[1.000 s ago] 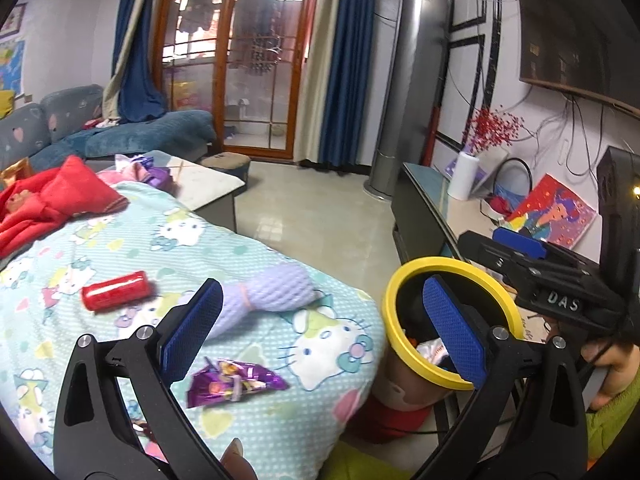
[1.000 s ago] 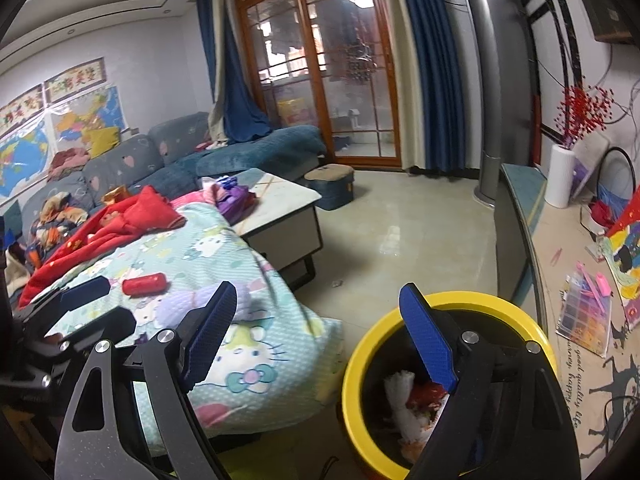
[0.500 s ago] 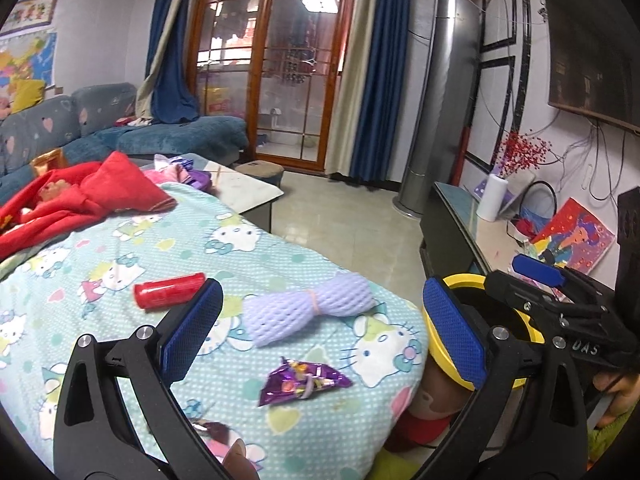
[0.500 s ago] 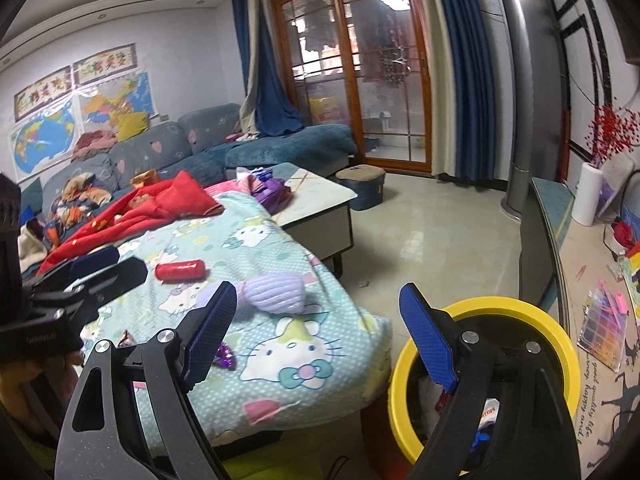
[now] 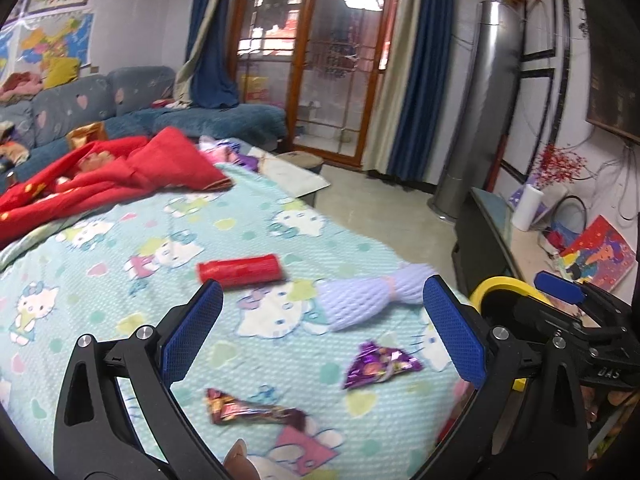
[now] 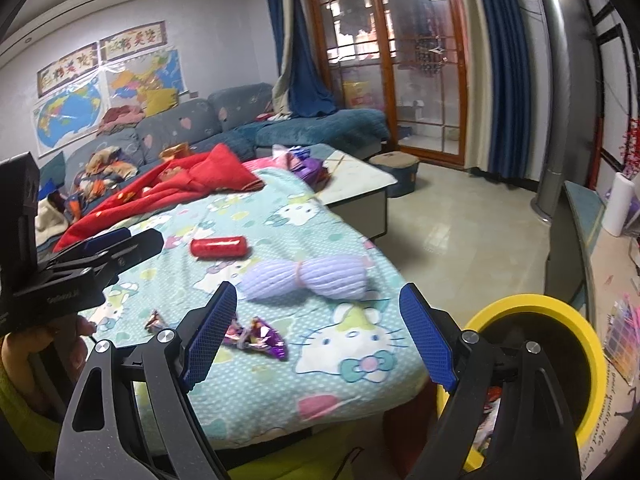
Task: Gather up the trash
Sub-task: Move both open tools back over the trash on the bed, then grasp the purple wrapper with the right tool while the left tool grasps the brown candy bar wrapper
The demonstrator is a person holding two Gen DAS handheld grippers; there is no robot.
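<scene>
Both grippers, left (image 5: 322, 334) and right (image 6: 316, 334), spread, empty. Next: drop straight onto purple wrapper (image 5: 380, 363) lower centre, pinch middle, carry to bin (image 6: 560, 344).

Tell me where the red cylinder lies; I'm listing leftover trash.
In both views, the red cylinder lies on the Hello Kitty blanket, just left of the lavender foam net.

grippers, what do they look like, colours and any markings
Both the left gripper and right gripper have matte black Y-shaped frames with silver screws and blue textured pads. The right one's body carries white "DAS" lettering; the left one's side has small white print, unreadable. A yellow-green sleeve shows at the wrist.
</scene>
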